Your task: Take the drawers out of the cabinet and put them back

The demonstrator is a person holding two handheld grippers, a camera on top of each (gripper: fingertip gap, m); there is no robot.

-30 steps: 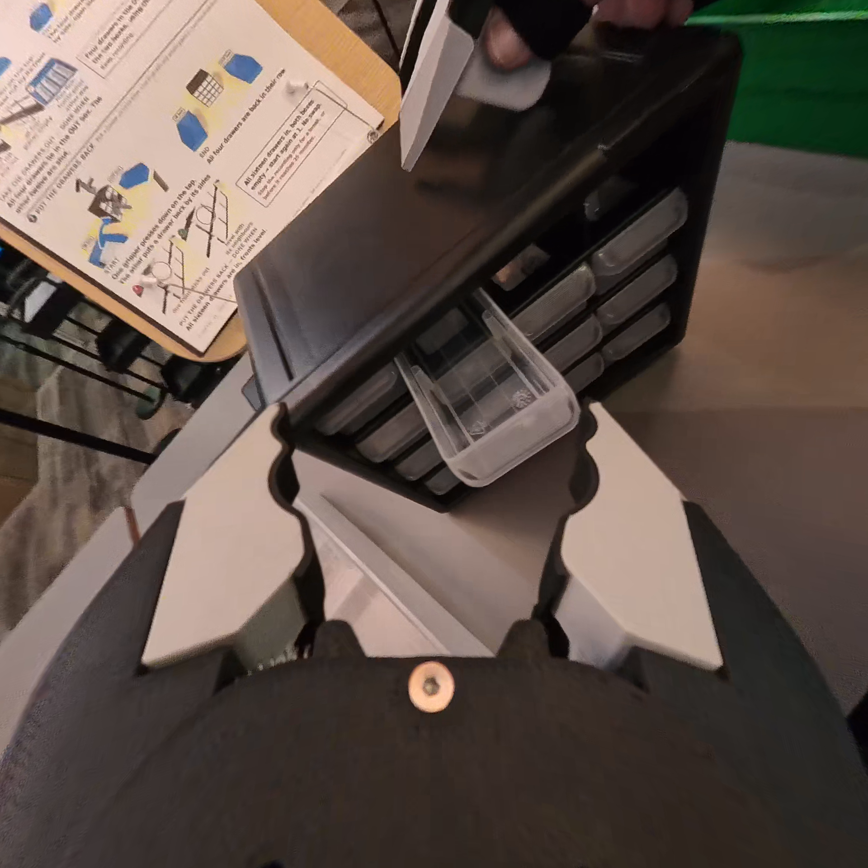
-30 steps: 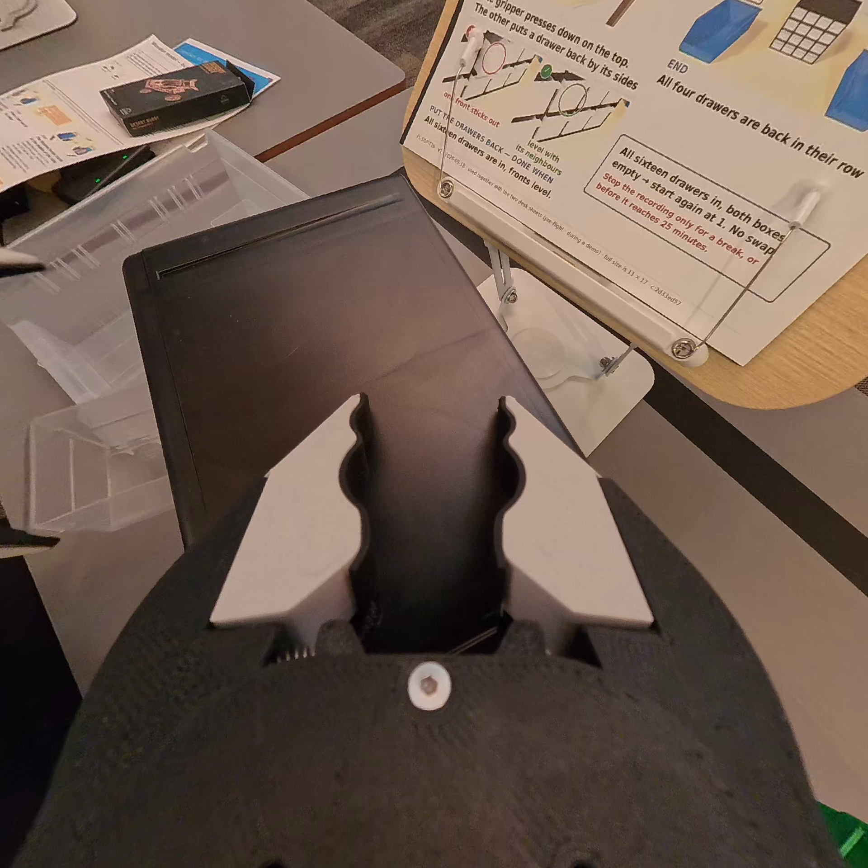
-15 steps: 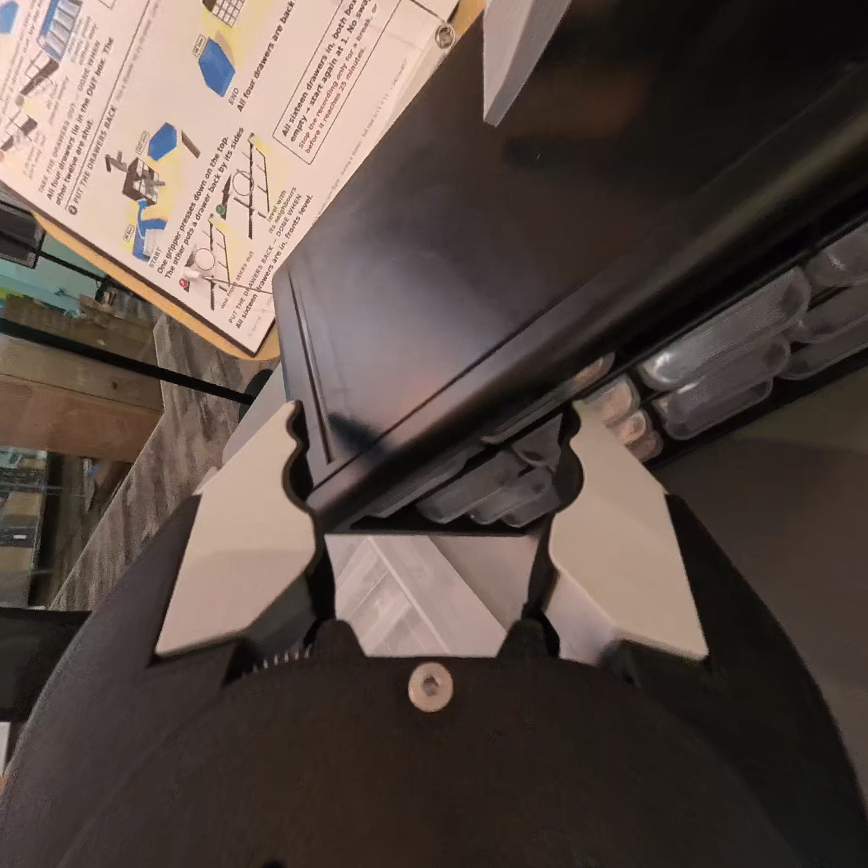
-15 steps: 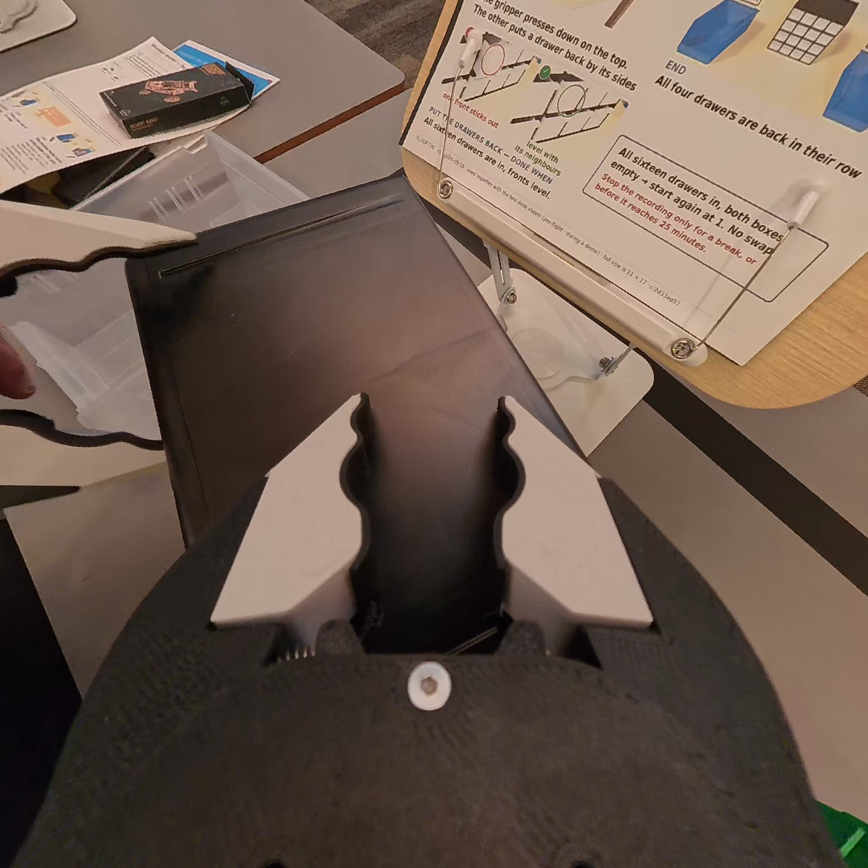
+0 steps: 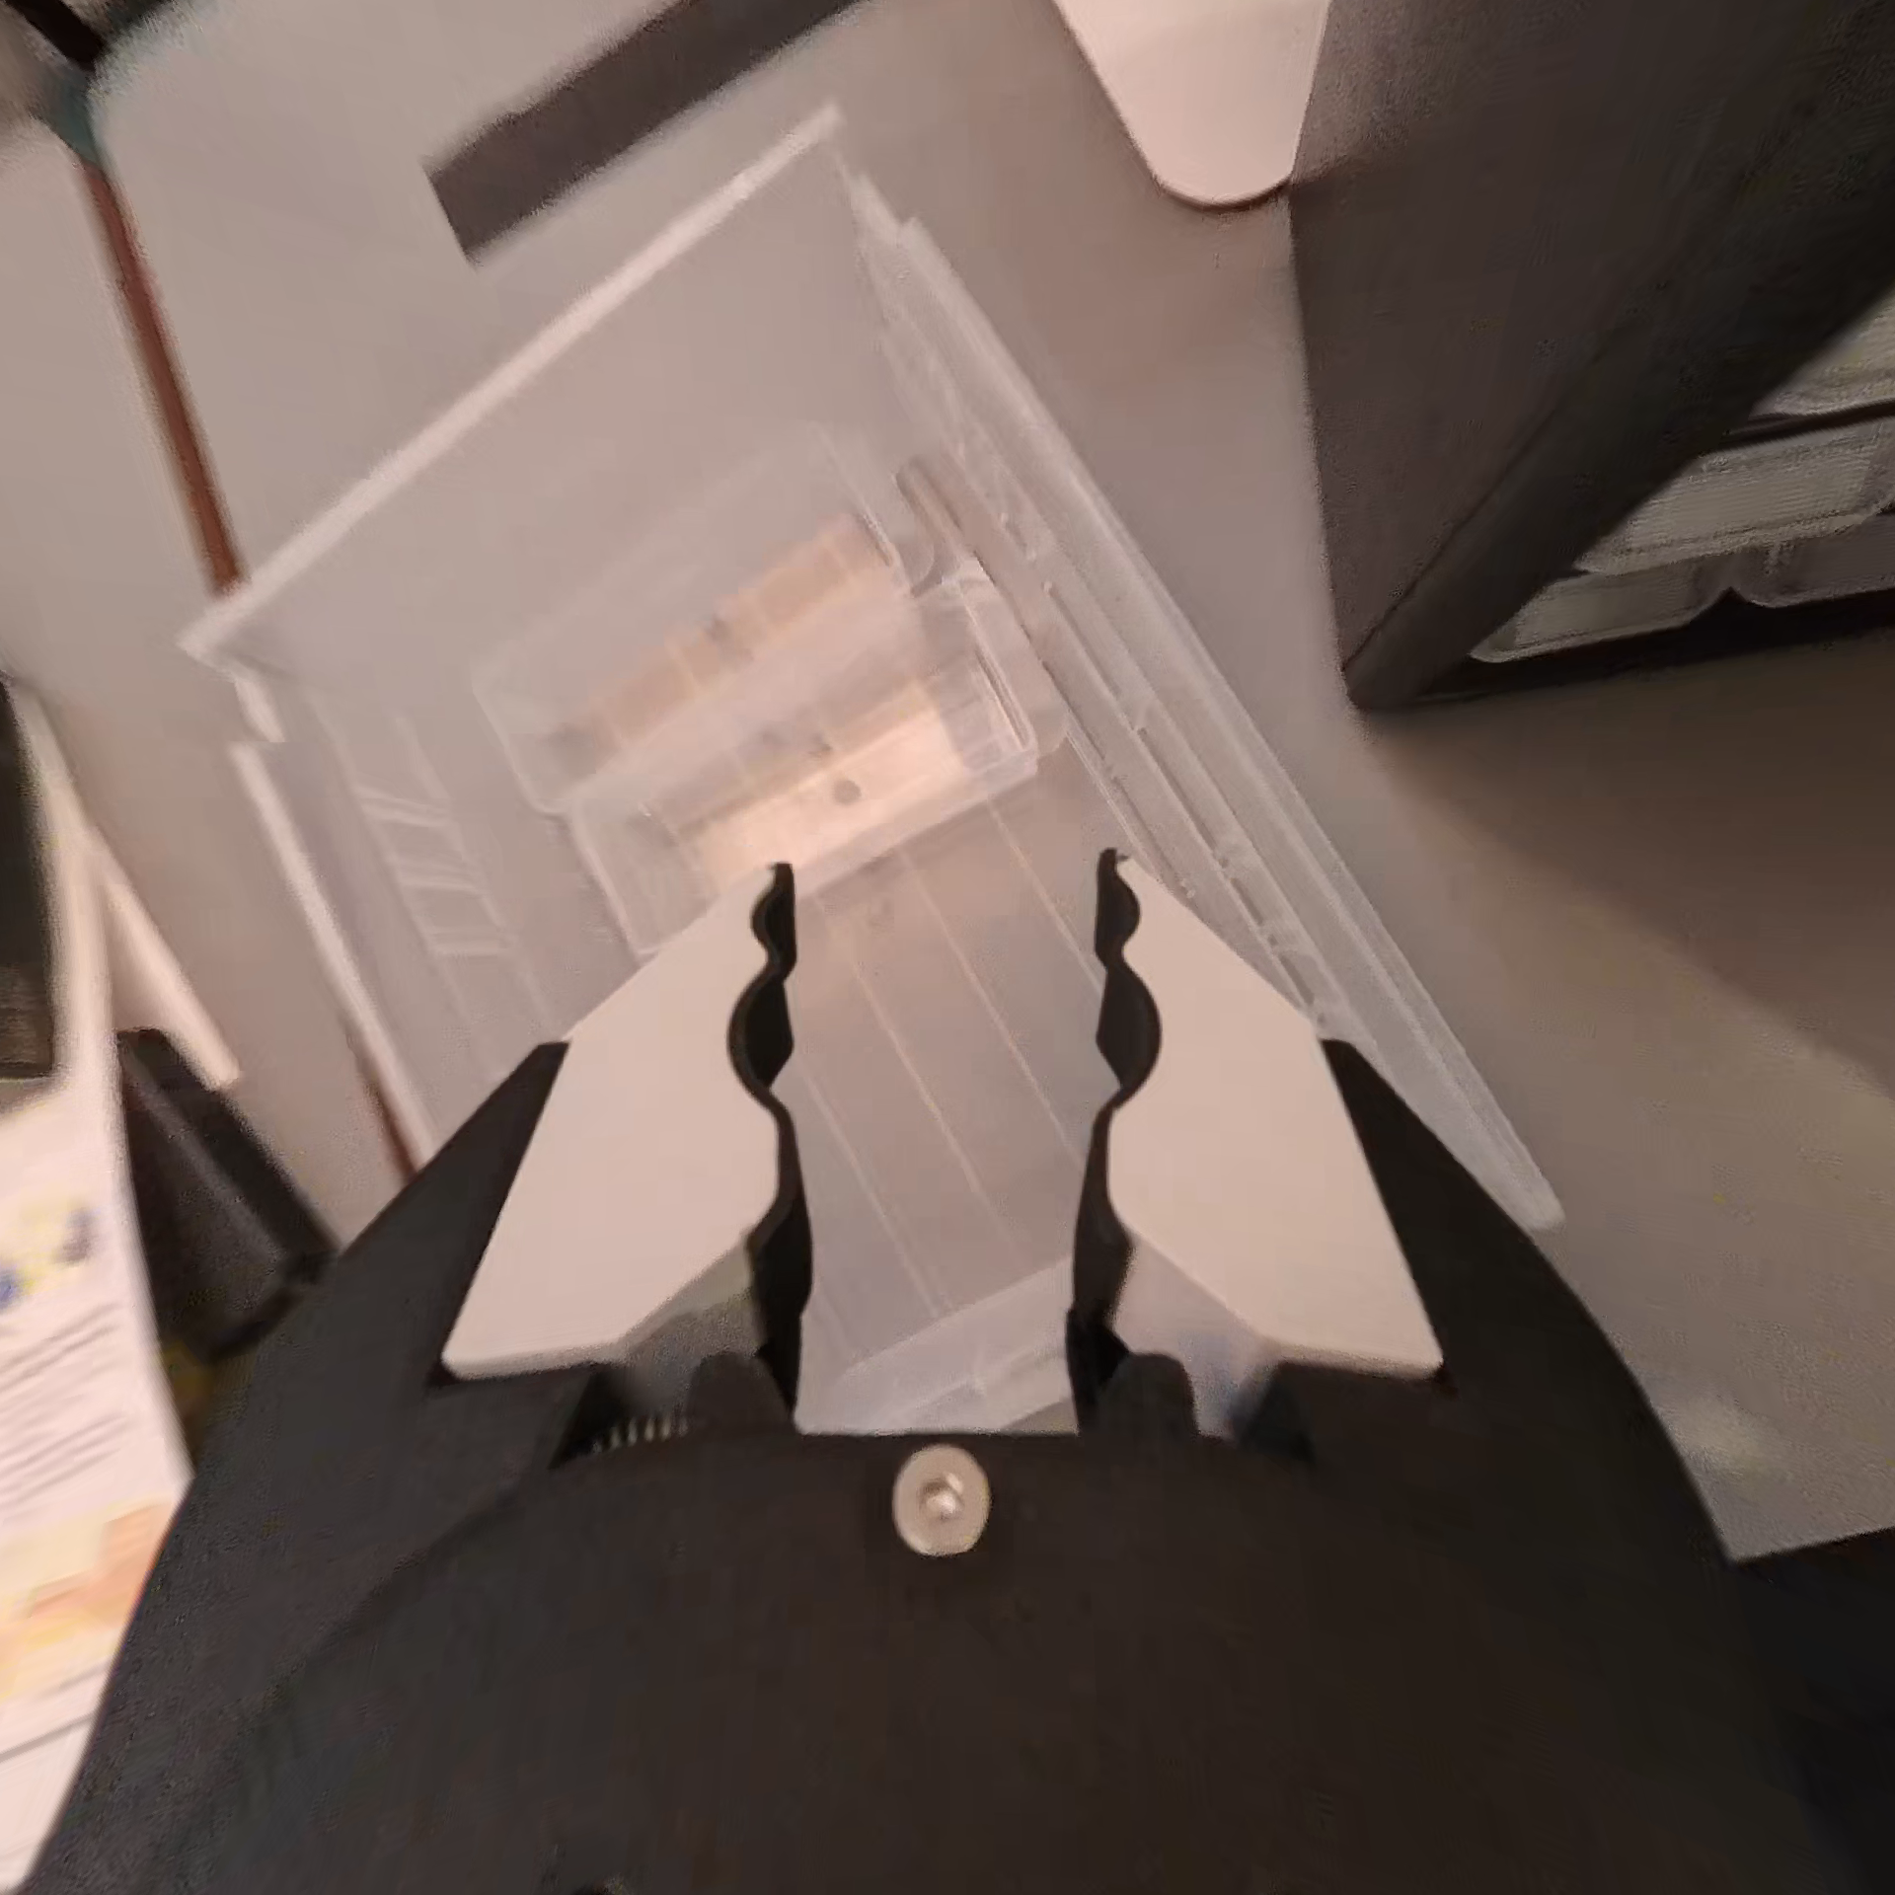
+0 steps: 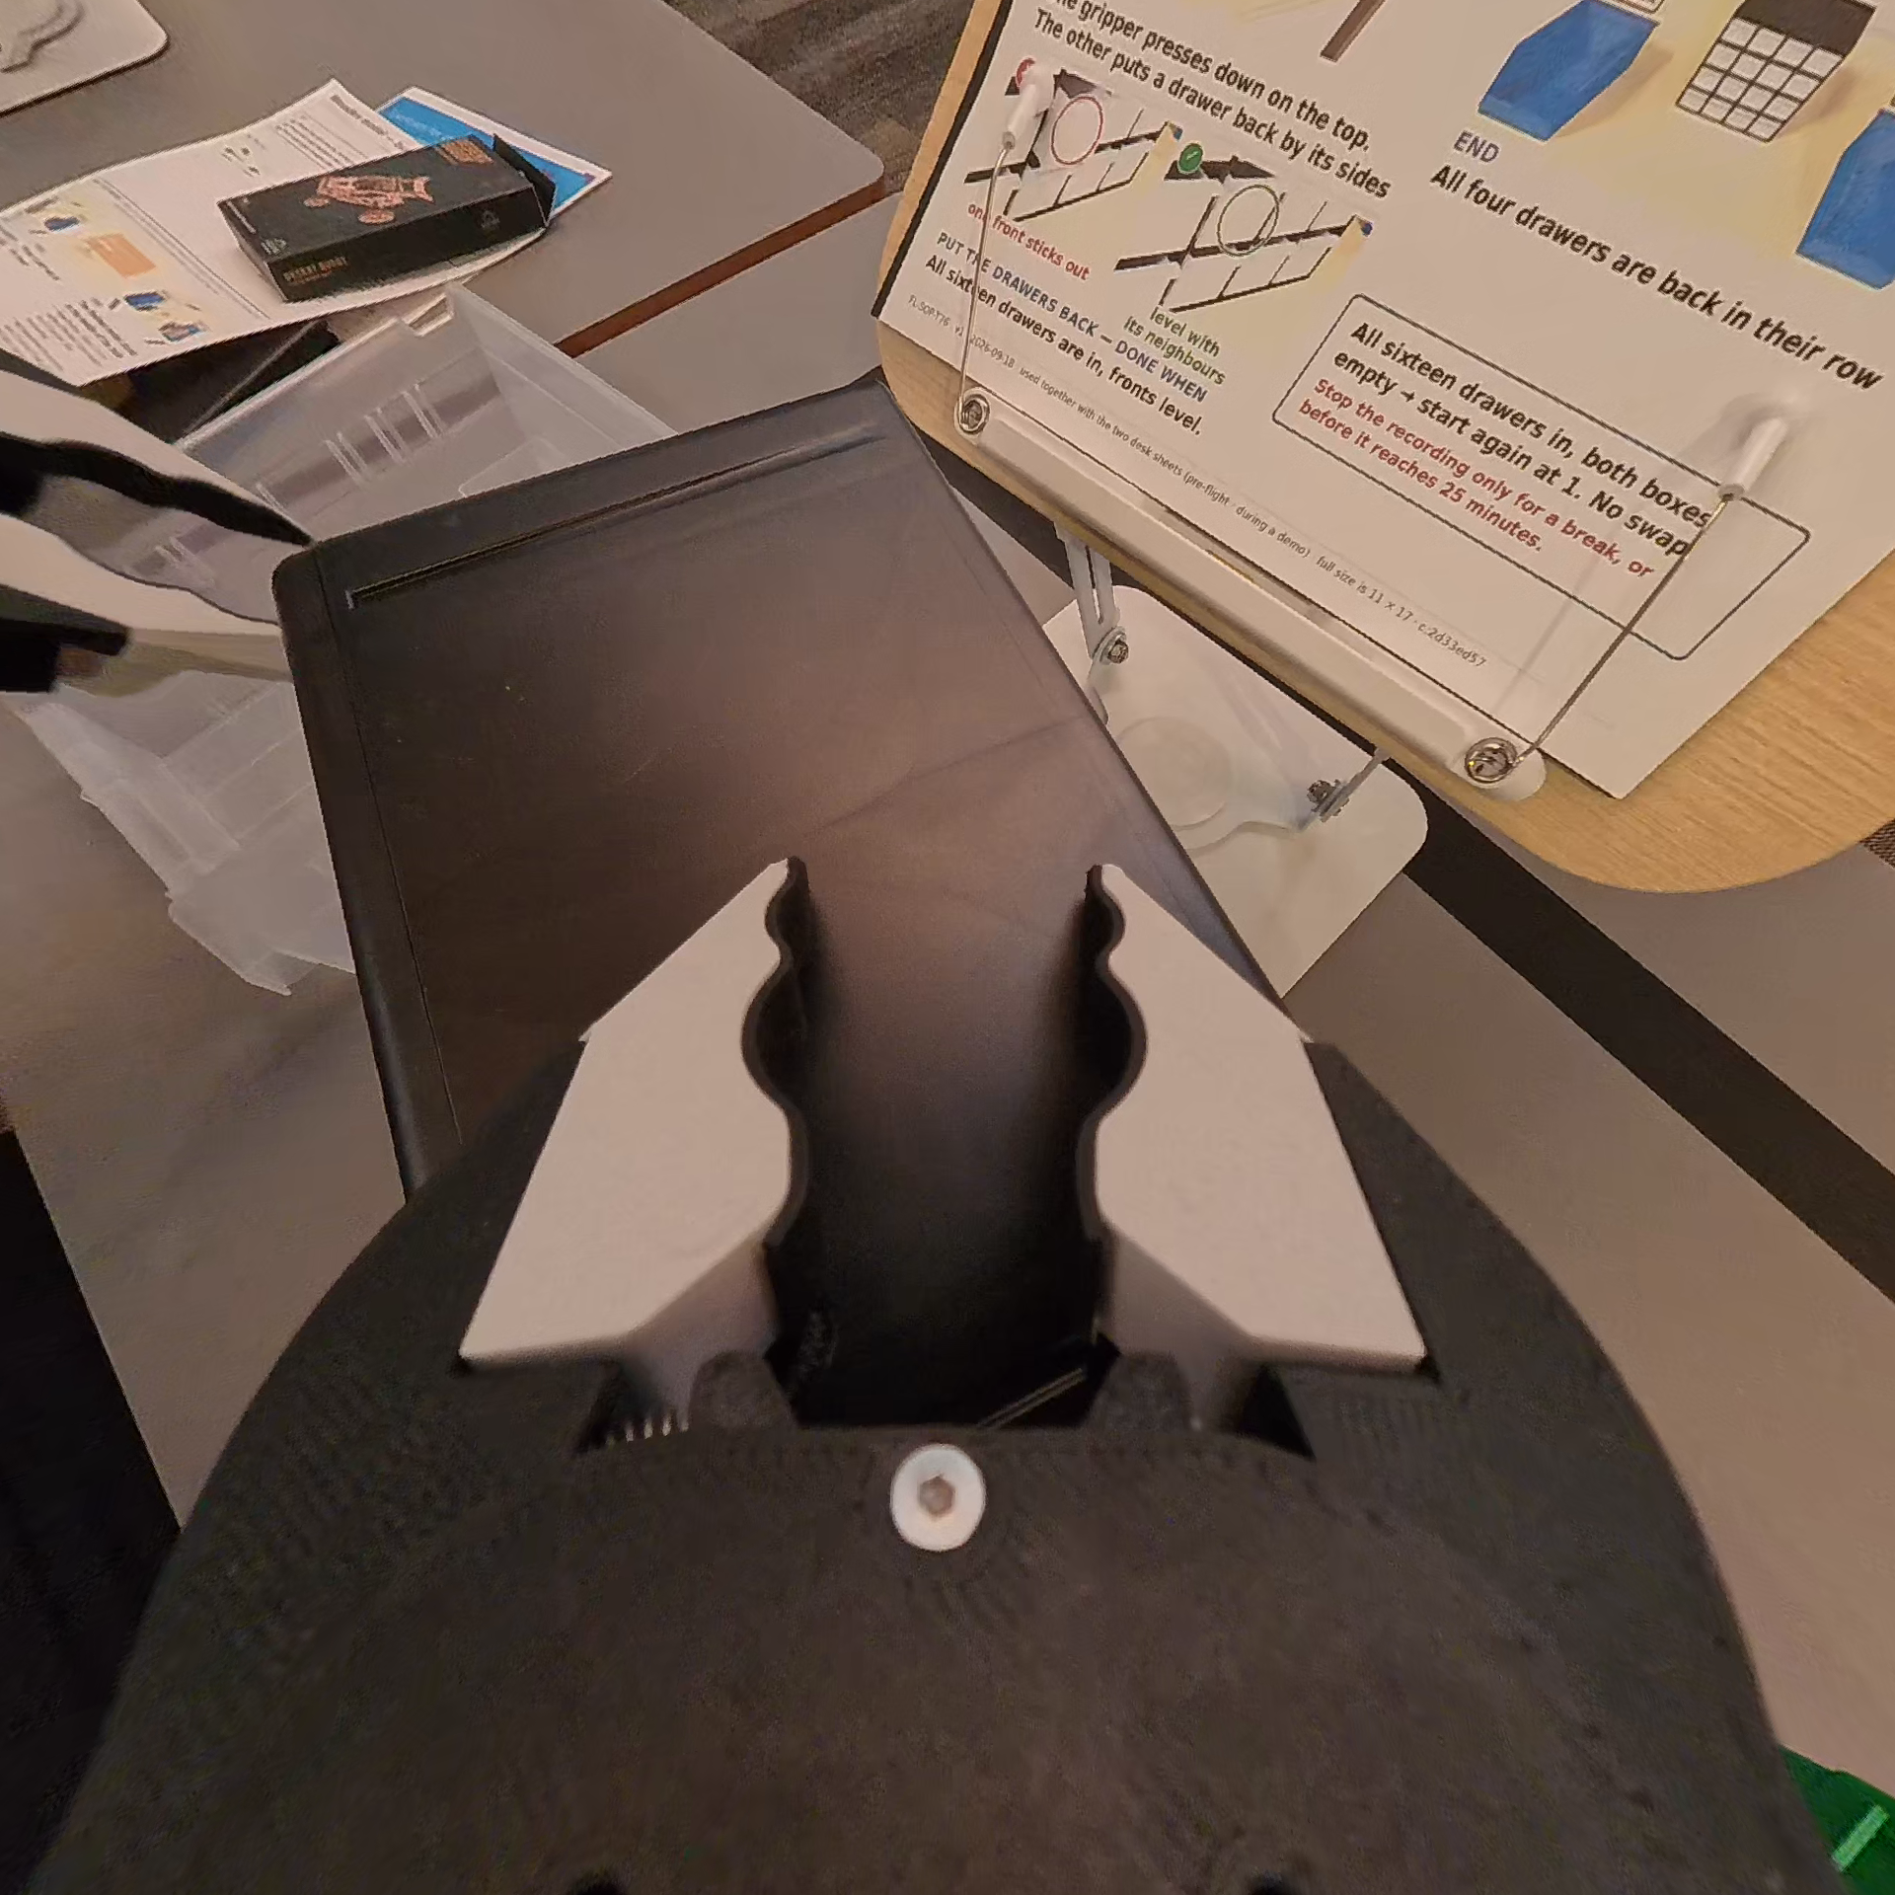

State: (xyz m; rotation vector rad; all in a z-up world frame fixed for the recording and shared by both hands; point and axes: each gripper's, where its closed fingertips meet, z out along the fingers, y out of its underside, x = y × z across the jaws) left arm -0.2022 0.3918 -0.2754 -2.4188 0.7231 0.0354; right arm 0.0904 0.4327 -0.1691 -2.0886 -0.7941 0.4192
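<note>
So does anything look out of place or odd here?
Little stands out. One small clear drawer lies loose inside the clear bin beside the black cabinet, out of its slot. The left tool hovers open over it, empty.

Left wrist view motion-blurred throughout: clear bin point(image 5: 656, 492) edges smeared, small drawer point(image 5: 779, 667) inside it soft, contents unreadable. Cabinet point(image 5: 1538, 308) cut by right edge, only a corner of its drawer fronts visible. In right wrist view, left gripper point(image 6: 113, 574) cut by left edge, jaw gap unclear. Right gripper point(image 6: 941, 872) hides cabinet's near top; stand point(image 6: 1436, 800) cropped top and right.
</note>
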